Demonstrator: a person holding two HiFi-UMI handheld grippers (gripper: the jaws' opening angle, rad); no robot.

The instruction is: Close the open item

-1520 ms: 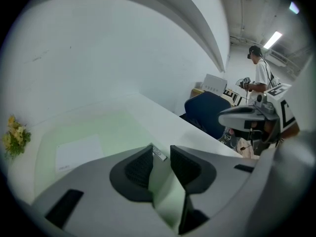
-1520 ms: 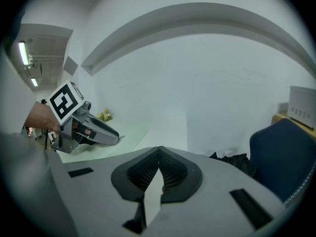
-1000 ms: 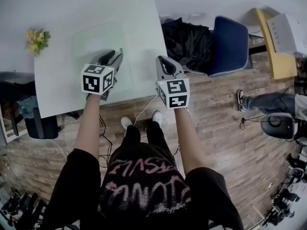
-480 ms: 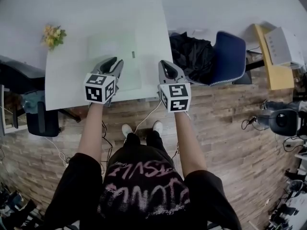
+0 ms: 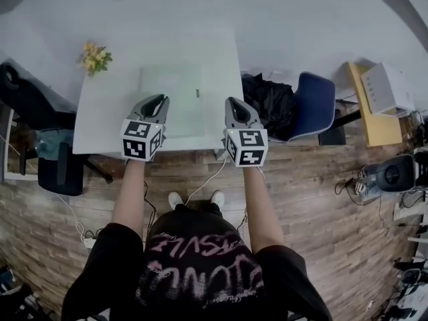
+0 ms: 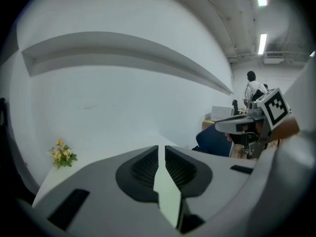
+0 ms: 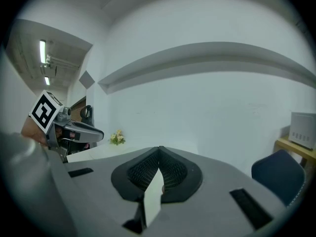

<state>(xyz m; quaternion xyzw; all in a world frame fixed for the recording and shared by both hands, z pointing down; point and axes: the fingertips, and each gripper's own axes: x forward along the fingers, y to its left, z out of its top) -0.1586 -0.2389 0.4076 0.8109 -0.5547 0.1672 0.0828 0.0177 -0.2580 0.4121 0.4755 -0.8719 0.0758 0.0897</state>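
The flat pale-green item [image 5: 170, 97] lies mid-table [image 5: 107, 122], too faint to tell whether it is open or closed. Over the near edge, the left gripper [image 5: 154, 101], jaws just closing, keeps a thin empty slit; the right gripper [image 5: 235, 105] is closed, empty. Both have risen since a second ago.

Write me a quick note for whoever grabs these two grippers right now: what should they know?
Left gripper: jaws a sliver apart, just been closing, nothing between them.
Right gripper: shut, empty.
Both are held above the near edge of the table.
The pale green item lies flat on the table ahead of them and looks closed.
Left to do: probably nothing; check that it is fully shut.
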